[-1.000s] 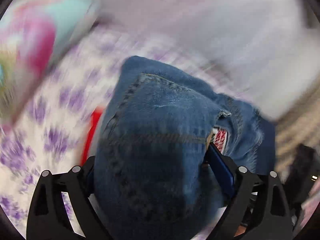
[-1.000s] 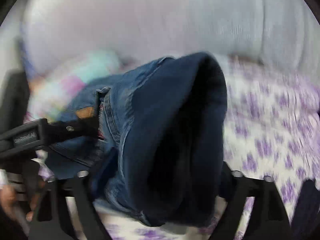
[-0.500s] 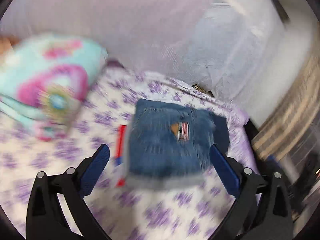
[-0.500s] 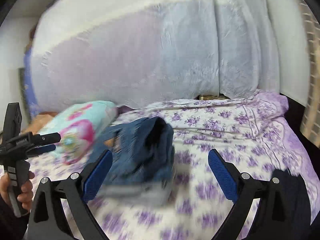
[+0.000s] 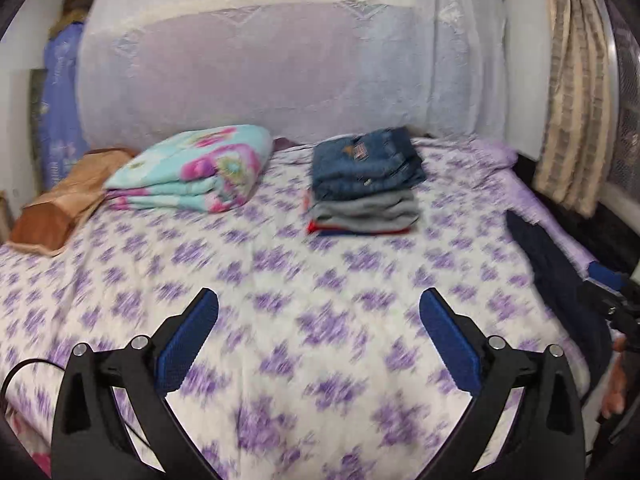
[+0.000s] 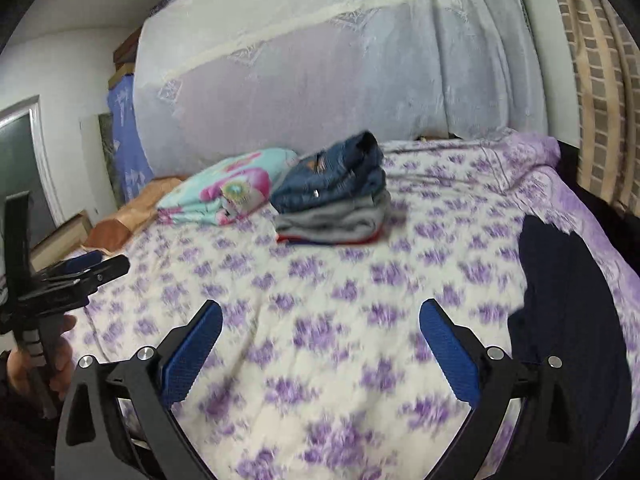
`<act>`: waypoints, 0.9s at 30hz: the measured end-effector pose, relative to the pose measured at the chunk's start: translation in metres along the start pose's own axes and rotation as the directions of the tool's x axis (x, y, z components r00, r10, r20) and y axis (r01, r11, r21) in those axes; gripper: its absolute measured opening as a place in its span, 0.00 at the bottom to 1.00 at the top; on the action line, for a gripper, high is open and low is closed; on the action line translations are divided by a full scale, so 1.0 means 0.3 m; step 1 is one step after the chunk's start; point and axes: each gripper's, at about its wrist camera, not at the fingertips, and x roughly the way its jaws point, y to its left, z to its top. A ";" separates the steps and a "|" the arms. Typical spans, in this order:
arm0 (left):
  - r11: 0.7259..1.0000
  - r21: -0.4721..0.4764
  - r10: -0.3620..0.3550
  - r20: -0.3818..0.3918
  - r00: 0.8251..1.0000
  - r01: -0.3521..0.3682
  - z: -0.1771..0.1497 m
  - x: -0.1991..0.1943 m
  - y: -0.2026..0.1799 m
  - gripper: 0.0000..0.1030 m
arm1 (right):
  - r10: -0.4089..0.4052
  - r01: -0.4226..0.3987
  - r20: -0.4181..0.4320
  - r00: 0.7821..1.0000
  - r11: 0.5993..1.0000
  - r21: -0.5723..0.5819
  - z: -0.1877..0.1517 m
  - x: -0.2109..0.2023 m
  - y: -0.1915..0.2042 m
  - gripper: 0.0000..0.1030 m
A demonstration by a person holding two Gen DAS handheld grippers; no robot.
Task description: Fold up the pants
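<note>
The folded jeans (image 5: 366,168) lie on top of a pile of folded clothes (image 5: 362,216) on the bed (image 5: 280,300), beside a flowered blanket (image 5: 192,172), while the left tongs (image 5: 318,344) and right tongs (image 6: 320,348) are both spread wide and hold nothing, well apart from the pile.

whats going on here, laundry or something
Yes, someone is folding pants on a bed with a hand-held claw in each hand. The folded jeans sit on top of a stack of folded clothes near the headboard, beside a floral blanket. The left claw and right claw are open and empty, well short of the stack. A dark garment lies unfolded at the bed's right edge, probably next.
</note>
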 end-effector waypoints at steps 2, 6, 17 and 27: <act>1.000 0.000 -0.006 -0.049 0.999 0.006 -0.069 0.020 -0.013 0.96 | -0.047 0.047 -0.001 0.999 0.999 -0.018 -0.067 0.016 0.029 0.97; 0.999 0.022 0.043 -0.137 0.990 -0.040 -0.147 0.048 -0.028 0.96 | -0.051 0.051 0.000 0.999 0.997 -0.064 -0.124 -0.002 0.076 0.97; 0.995 0.013 0.096 -0.112 0.989 -0.095 -0.161 0.000 -0.035 0.96 | -0.055 0.057 0.035 0.998 0.997 -0.046 -0.135 -0.053 0.074 0.97; 0.989 0.052 0.138 -0.041 0.990 -0.136 -0.156 -0.013 -0.045 0.96 | -0.057 0.057 0.010 0.998 0.998 -0.035 -0.147 -0.030 0.072 0.97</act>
